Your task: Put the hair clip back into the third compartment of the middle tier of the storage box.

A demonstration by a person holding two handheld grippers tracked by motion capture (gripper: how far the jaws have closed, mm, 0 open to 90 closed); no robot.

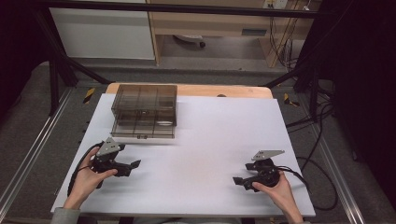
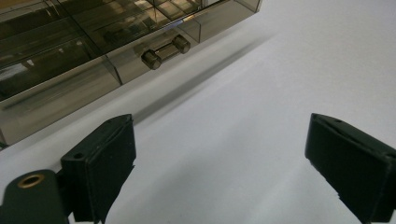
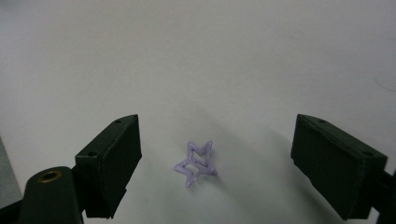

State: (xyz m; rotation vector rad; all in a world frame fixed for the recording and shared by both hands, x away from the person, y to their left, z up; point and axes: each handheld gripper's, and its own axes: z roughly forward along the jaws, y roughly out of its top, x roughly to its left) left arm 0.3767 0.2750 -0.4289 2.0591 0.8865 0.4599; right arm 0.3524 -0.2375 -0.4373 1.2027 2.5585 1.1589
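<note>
Right now the star (image 3: 196, 163) is a small lilac open-frame shape, lying flat on the white table (image 1: 201, 140), between the right gripper (image 3: 215, 168) jaws but touching neither pad. Those jaws stand wide, gripping nothing. Left gripper (image 2: 219, 163) is also spread wide and empty, over bare table, near the smoky clear drawer box (image 1: 144, 111). High view has both hands low on the table, well apart; the star is too small to see there. Left gripper view gives the drawer handle (image 2: 166, 51) close up.

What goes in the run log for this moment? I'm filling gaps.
left gripper: open, near drawer box | right gripper: open around purple star, not gripped
</note>
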